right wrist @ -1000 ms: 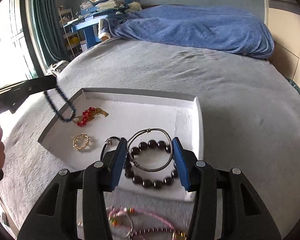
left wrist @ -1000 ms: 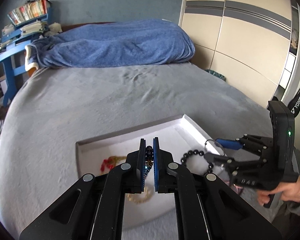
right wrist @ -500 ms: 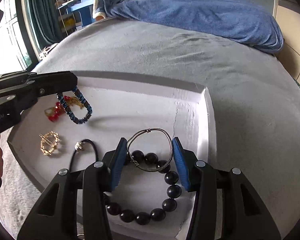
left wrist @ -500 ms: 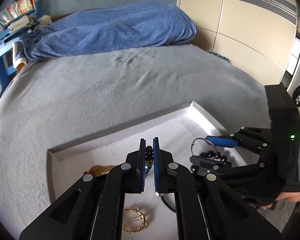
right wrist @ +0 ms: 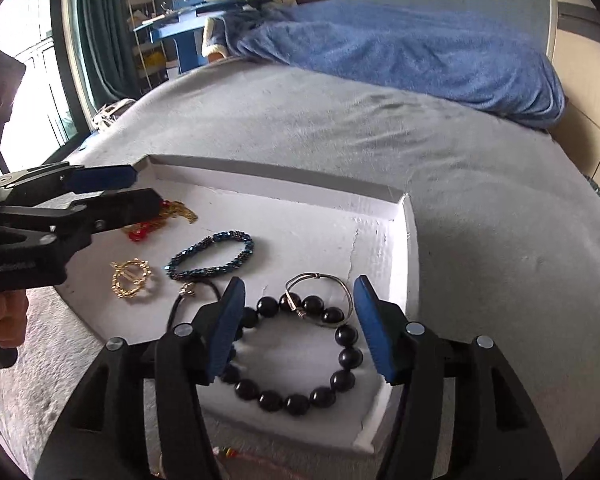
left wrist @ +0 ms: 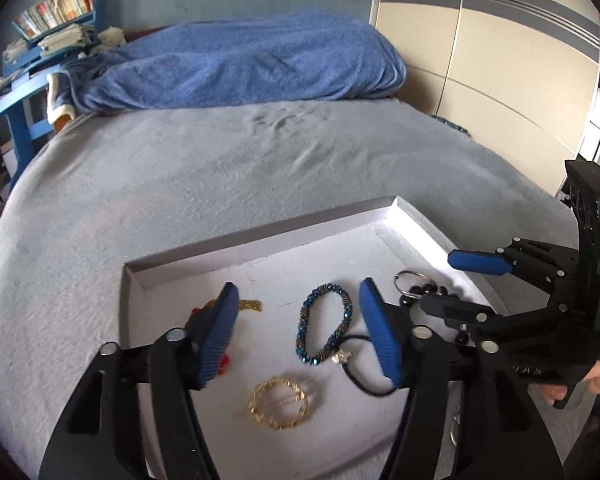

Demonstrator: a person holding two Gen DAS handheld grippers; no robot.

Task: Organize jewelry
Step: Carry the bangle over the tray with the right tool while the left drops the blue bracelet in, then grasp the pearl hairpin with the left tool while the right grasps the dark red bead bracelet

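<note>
Left wrist view: left claw point(left wrist: 300, 332) released, blue bead bracelet point(left wrist: 324, 330) lying in white tray point(left wrist: 260, 248); right claw point(right wrist: 296, 320) released above black bead bracelet point(right wrist: 300, 360).

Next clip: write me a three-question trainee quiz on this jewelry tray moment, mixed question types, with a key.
1. True or false: the left gripper grips the blue beaded bracelet.
2. Which piece overlaps the black bead bracelet? A) silver wire bangle B) gold ring brooch C) red-and-gold piece
3. Fill in: every piece named here lies in the white ____.

Key: 1 false, it lies loose between open jaws. 2 A. 3 tray.
</note>
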